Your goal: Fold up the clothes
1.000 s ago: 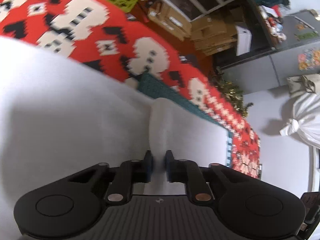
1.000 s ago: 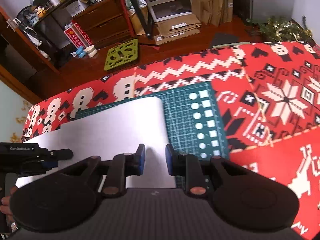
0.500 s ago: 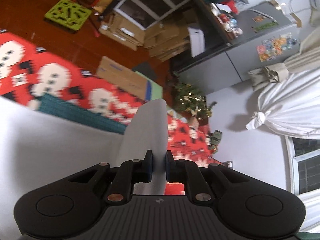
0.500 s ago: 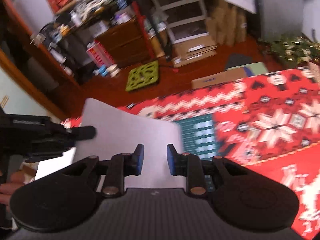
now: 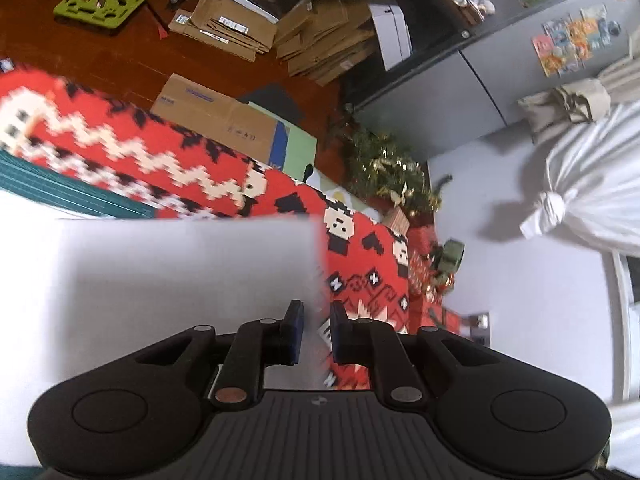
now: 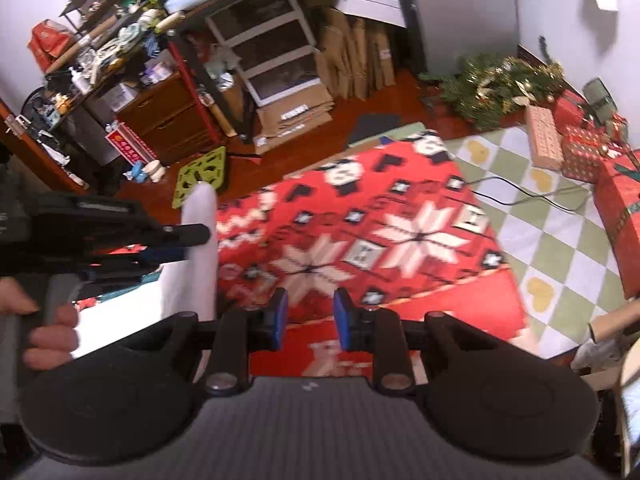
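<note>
Covering floor: red patterned blanket (image 6: 400, 232)

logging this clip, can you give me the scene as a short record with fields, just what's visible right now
surface: red patterned knit blanket with white snowflakes
garment: plain white cloth, one part raised
left claw: narrow gap; cloth edge blurred there, grip cannot be told
right claw: open, empty, over the blanket
under cloth: dark green cutting mat
floor: flattened brown cardboard boxes, lime green perforated mat
</note>
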A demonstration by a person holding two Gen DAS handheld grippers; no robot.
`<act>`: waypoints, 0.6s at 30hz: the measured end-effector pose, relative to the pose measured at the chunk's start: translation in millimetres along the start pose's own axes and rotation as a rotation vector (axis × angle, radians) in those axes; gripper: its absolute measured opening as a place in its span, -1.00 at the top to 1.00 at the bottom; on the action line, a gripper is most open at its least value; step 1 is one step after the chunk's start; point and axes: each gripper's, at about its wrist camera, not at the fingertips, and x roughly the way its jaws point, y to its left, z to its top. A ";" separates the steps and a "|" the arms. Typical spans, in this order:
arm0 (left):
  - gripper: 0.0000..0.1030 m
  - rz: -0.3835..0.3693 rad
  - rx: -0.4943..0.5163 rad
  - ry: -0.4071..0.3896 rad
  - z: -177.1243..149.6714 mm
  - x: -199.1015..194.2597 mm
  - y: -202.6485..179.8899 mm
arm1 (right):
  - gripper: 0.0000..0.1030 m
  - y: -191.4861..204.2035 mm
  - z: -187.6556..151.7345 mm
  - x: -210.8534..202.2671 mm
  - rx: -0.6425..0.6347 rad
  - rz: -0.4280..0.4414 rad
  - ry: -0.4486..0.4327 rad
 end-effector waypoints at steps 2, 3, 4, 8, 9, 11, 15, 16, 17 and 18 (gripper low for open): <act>0.64 0.002 -0.007 0.004 -3.3 13.1 -1.6 | 0.45 -10.9 -1.1 3.1 0.008 0.005 0.006; 0.64 0.000 -0.008 0.003 -5.0 12.8 -2.6 | 0.45 -16.3 -1.7 4.6 0.012 0.007 0.009; 0.64 -0.003 -0.008 0.003 -6.8 12.6 -3.5 | 0.45 -21.7 -2.2 6.1 0.017 0.010 0.012; 0.36 -0.009 -0.029 -0.034 -12.4 -20.2 10.7 | 0.45 -43.4 -4.5 12.2 0.033 0.020 0.025; 0.25 0.007 -0.023 -0.053 -12.0 -31.6 18.5 | 0.45 -46.6 -5.3 14.5 0.037 0.024 0.028; 0.09 0.057 -0.004 -0.092 -10.2 -54.6 39.3 | 0.45 -37.3 -7.3 22.9 0.042 0.047 0.038; 0.05 0.189 0.069 -0.137 -4.5 -78.0 79.7 | 0.45 -13.1 -9.2 41.4 0.024 0.084 0.058; 0.05 0.213 0.086 -0.138 -2.3 -78.9 89.0 | 0.45 -8.7 -9.5 46.0 0.019 0.092 0.064; 0.05 0.221 0.088 -0.135 0.3 -79.0 98.7 | 0.45 -3.6 -10.1 49.4 0.015 0.097 0.070; 0.05 0.204 0.075 -0.129 3.2 -78.0 108.8 | 0.45 1.5 -10.6 52.9 0.011 0.101 0.077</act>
